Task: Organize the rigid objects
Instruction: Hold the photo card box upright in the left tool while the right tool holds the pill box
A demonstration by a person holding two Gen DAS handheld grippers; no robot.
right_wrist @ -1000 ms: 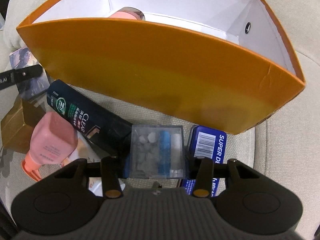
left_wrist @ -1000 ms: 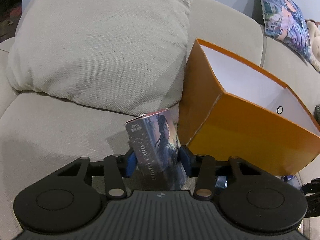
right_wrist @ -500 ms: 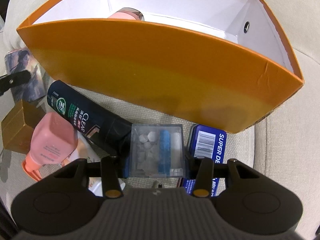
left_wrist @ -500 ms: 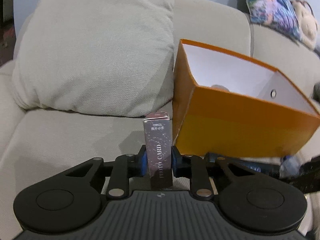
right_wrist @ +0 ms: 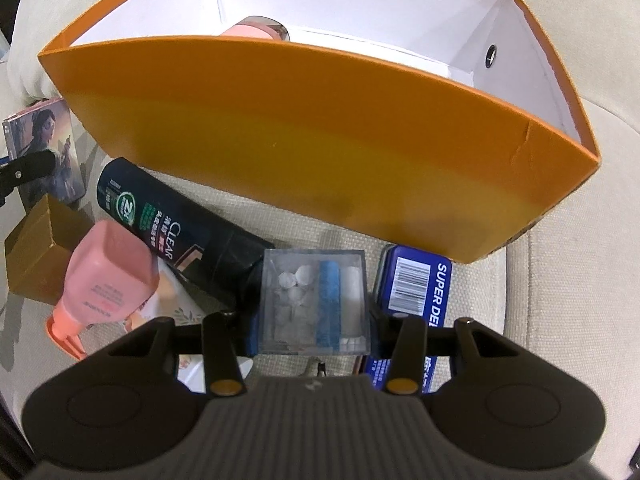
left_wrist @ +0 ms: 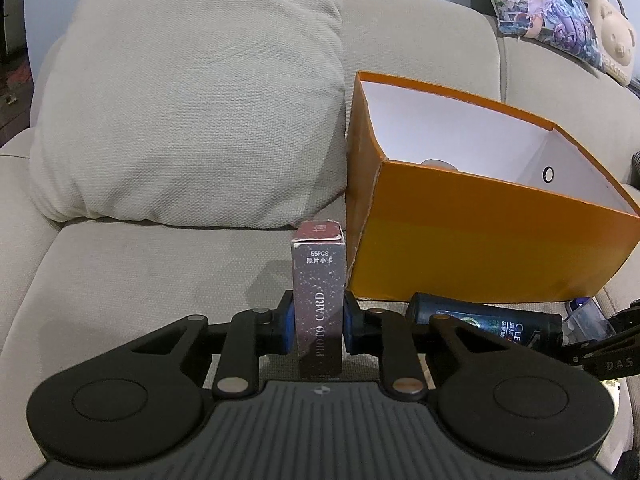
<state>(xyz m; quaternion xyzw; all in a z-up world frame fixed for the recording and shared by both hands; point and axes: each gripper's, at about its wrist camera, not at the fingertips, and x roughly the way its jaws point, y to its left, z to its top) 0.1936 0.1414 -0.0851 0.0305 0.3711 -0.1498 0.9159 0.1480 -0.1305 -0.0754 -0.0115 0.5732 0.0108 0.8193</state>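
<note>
Since a second ago our left gripper (left_wrist: 319,326) has closed in on the photo card box (left_wrist: 319,296): then the box sat slanted between loose pads with its picture face showing, and now it stands upright with its narrow lettered side toward us, both blue pads pressed on its flanks. The view has also swung, so the orange box (left_wrist: 480,248) lies further right and lower than before. Our right gripper (right_wrist: 312,318) is unchanged, pinching the clear plastic case (right_wrist: 313,304) exactly as it did.

The sofa (left_wrist: 120,272) carries everything, with the big cushion (left_wrist: 192,104) at the far left. The orange box stands open-topped just right of the cushion, white inside; the right wrist view shows a pink rounded item (right_wrist: 256,30) in it, mostly hidden by the near wall. We cannot tell what else it holds.

The clear case holds small white pieces, a blue strip and a white one. Near it on the seat lie the dark shampoo bottle (right_wrist: 168,224), the pink bottle (right_wrist: 108,276), a brown carton (right_wrist: 36,256) and a blue pack (right_wrist: 416,292).
</note>
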